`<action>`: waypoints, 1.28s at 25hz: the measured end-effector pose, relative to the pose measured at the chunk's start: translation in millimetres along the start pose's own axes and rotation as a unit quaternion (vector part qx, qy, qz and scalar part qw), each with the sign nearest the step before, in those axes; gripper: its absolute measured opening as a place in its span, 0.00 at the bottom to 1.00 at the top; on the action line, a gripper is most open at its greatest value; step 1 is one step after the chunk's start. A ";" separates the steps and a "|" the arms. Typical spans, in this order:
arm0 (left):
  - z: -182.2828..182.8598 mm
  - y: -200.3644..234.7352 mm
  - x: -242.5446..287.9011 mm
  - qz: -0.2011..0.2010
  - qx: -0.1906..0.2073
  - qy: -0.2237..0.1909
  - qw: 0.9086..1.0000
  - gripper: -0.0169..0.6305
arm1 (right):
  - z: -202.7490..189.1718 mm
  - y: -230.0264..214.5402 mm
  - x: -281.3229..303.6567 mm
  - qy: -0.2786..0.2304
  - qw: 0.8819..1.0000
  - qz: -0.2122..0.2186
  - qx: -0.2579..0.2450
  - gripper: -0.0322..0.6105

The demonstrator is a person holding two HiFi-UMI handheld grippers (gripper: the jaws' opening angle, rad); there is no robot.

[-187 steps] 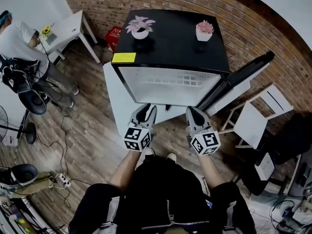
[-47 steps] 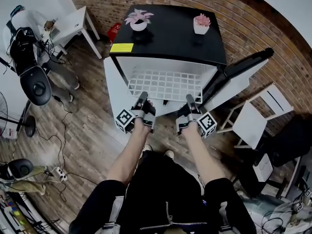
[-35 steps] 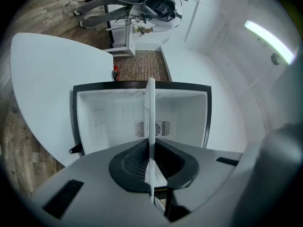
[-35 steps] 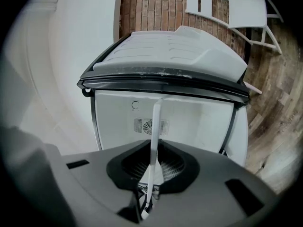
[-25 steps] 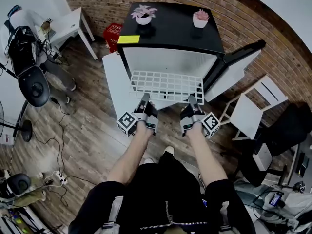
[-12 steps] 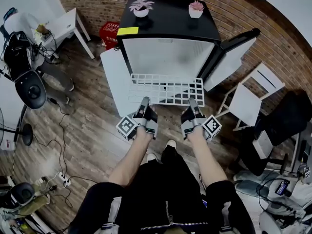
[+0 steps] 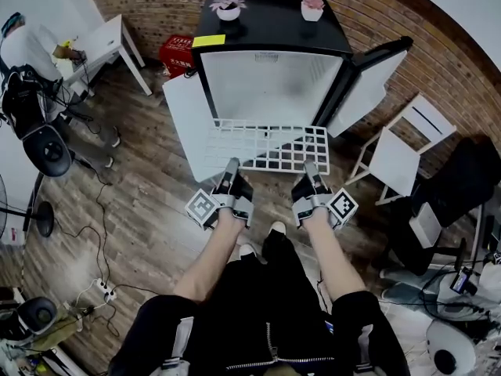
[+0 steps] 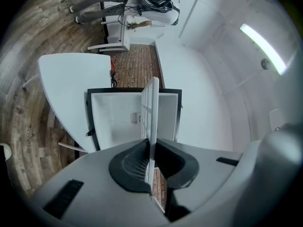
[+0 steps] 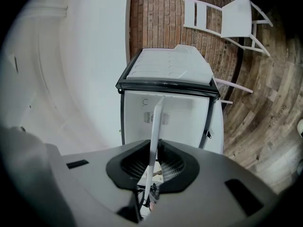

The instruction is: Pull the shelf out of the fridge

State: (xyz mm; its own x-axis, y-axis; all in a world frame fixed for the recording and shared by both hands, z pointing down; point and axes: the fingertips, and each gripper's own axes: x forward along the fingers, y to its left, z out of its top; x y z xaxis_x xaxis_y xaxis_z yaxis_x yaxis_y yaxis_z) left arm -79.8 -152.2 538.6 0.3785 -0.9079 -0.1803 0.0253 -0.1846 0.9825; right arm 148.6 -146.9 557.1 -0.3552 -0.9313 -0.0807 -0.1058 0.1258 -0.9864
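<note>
Now shelf [image 7: 264, 148] sits farther out of fridge [image 7: 270, 30].

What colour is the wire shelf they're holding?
The shelf is white, an open grid; head view.

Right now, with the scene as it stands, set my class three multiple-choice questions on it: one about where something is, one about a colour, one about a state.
1. Where do the two potted plants stand? A inside the fridge; B on top of the fridge; C on the shelf.
2. What colour is the shelf? A white; B red; C black.
3. How is the fridge door? A shut; B taken off; C open.

Answers: 1 B, both pots sit on the fridge's black top. 2 A, its wire grid is white. 3 C, in the head view it stands swung out to the right and the white inside is exposed.
</note>
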 end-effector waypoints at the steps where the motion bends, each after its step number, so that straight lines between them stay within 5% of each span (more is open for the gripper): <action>1: -1.3 -2.4 -5.1 -0.001 0.000 0.001 1.000 0.08 | -2.9 2.2 -5.3 -0.001 1.000 0.001 0.000 0.11; 32: -1.1 -7.3 -21.2 -0.002 0.008 -0.001 1.000 0.08 | -10.2 11.6 -13.1 0.007 1.000 0.015 -0.022 0.12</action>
State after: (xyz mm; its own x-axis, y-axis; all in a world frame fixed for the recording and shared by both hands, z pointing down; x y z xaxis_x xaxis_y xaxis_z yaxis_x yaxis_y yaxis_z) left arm -87.0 -131.1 535.3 0.3757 -0.9082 -0.1847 0.0116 -0.1946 0.9808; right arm 142.5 -129.8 548.1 -0.3723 -0.9218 -0.1082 -0.1359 0.1695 -0.9761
